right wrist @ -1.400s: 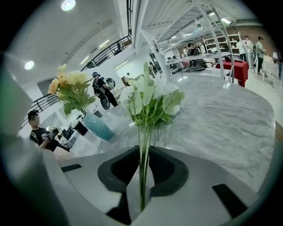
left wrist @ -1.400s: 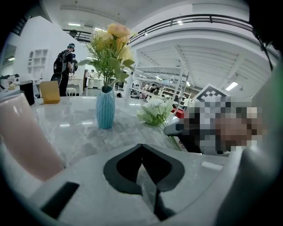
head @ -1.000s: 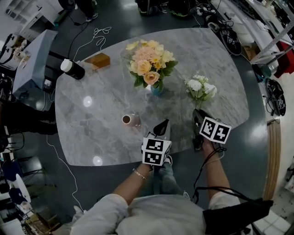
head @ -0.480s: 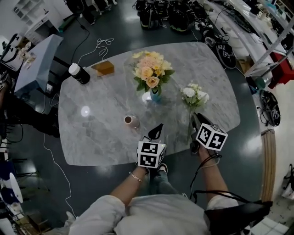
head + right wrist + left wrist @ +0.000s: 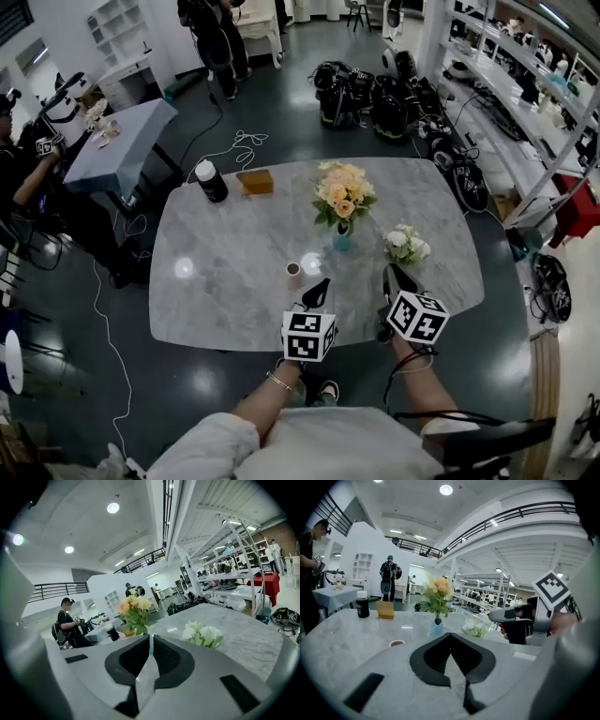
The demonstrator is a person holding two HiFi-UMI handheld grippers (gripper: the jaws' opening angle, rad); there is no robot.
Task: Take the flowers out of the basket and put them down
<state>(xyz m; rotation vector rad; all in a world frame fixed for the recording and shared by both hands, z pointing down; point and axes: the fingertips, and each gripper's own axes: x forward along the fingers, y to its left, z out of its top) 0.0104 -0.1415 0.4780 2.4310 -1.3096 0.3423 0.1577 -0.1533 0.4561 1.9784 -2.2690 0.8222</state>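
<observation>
**TONGS LIFTED AND EMPTY, WHITE FLOWERS STANDING ON THE COUNTER**

Compare with one second ago. Find the left tongs point(image 5: 322, 281) and the right tongs point(image 5: 387, 273) carried higher over the near edge of the counter point(image 5: 216, 300). Note the counter now smaller in the head view, with far more floor and shelving around it.

Read both tongs as pressed together, pinching nothing; confirm in each gripper view.

Locate the white flowers point(image 5: 406, 244) upright near the counter's near right edge, just beyond the right tongs and not between them. Judge the set-down as probably done and the lift as a withdrawal.

Locate also:
- the peach bouquet point(image 5: 342, 192) in a blue vase at the counter's middle;
- a cup point(image 5: 293, 272) just beyond the left tongs;
- a black bottle point(image 5: 210, 180) and a brown box point(image 5: 255, 181) toward the far left edge.

Find no basket in any view; possibly outside the frames, not decidable here. Treat the white flowers' container as unclear: too small in the head view, cut off by the tong bodies in both gripper views.
</observation>
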